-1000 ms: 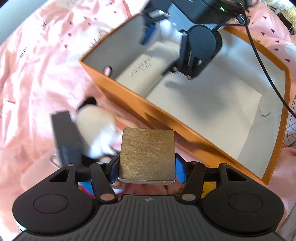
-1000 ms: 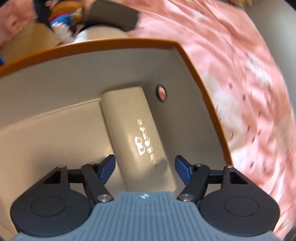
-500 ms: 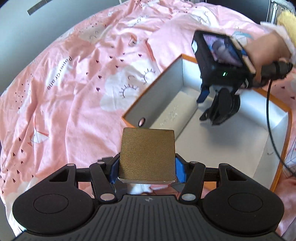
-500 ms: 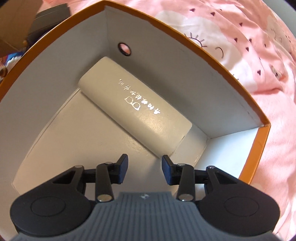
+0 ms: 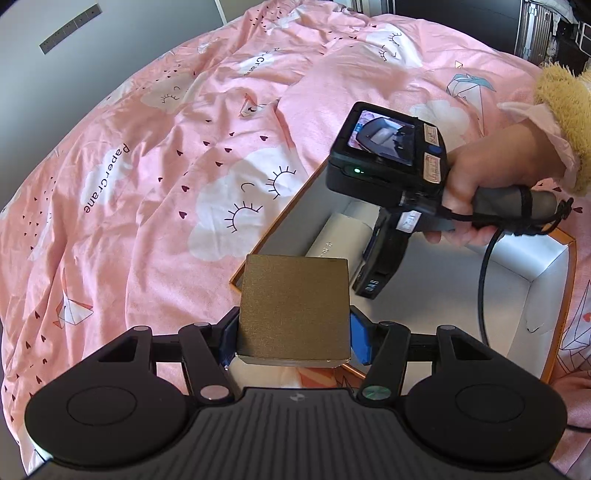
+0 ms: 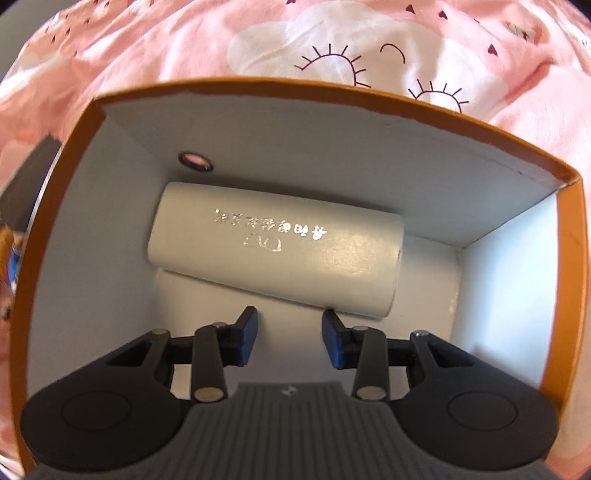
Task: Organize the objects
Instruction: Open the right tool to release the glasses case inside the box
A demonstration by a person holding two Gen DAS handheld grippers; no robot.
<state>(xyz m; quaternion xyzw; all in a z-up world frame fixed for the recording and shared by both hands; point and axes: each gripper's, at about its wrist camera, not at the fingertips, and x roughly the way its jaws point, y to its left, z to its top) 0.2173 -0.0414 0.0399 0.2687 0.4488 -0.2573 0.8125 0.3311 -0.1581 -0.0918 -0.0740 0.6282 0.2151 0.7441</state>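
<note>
My left gripper (image 5: 293, 334) is shut on a flat gold-brown box (image 5: 293, 306) and holds it above the near corner of an orange box with a white inside (image 5: 546, 291). A cream case with silver lettering (image 6: 275, 249) lies in the orange box (image 6: 258, 86) along its far wall; it also shows in the left wrist view (image 5: 338, 236). My right gripper (image 6: 290, 338) is open and empty inside the orange box, just in front of the case; its body shows in the left wrist view (image 5: 384, 258).
The orange box rests on a pink bed cover (image 5: 147, 166) with cloud and paper-crane prints. The box's left wall has a small round hole (image 6: 195, 160). A person's hand (image 5: 491, 184) holds the right gripper. Dark furniture (image 5: 546, 33) stands at the far right.
My left gripper has lifted and pulled back with the gold-brown box, so the orange box looks farther. My right gripper has let go of the cream case, narrowed and backed off.
</note>
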